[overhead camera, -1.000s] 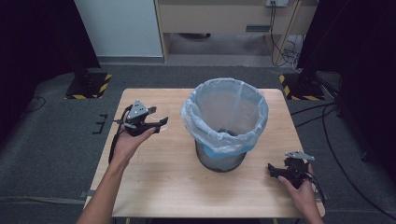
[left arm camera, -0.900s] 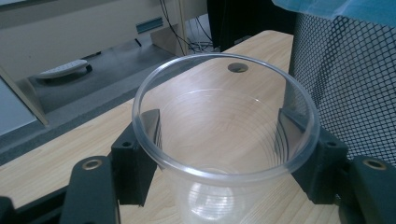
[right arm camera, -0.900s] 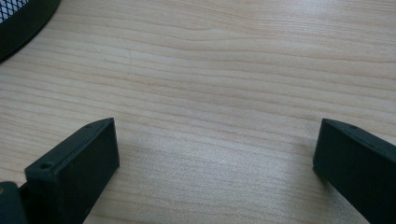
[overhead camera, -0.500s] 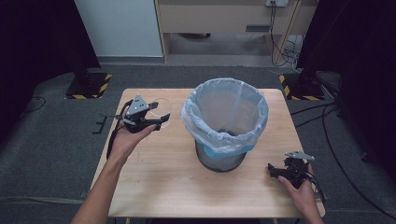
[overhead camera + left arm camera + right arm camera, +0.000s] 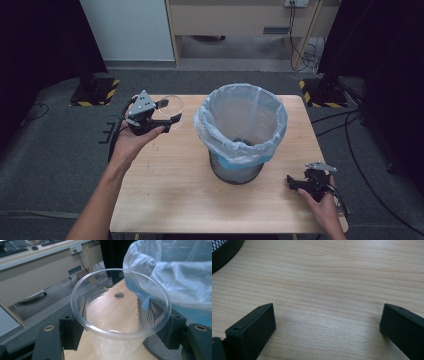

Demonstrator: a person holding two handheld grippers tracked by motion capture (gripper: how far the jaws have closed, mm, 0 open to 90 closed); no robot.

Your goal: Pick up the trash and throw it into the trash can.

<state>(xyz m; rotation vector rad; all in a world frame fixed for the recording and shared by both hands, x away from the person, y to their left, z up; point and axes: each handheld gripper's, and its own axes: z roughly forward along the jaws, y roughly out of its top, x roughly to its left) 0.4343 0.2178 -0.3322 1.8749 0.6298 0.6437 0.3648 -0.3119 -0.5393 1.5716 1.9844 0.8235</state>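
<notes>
A lab or test room set up for recording, not a home. Small wooden desk (image 5: pixel 175 200) standing alone on grey carpet (image 5: pixel 60 165), ringed by black curtains (image 5: pixel 40 40). Behind the desk, two stand bases edged with yellow-and-black hazard tape (image 5: pixel 95 92), one at each far corner. Farther back, a long pale workbench (image 5: pixel 240 17) with a wall socket (image 5: pixel 76 249) and cables (image 5: pixel 302 50) hanging down. On the desk, a mesh waste bin (image 5: pixel 235 172) lined with a plastic bag.
</notes>
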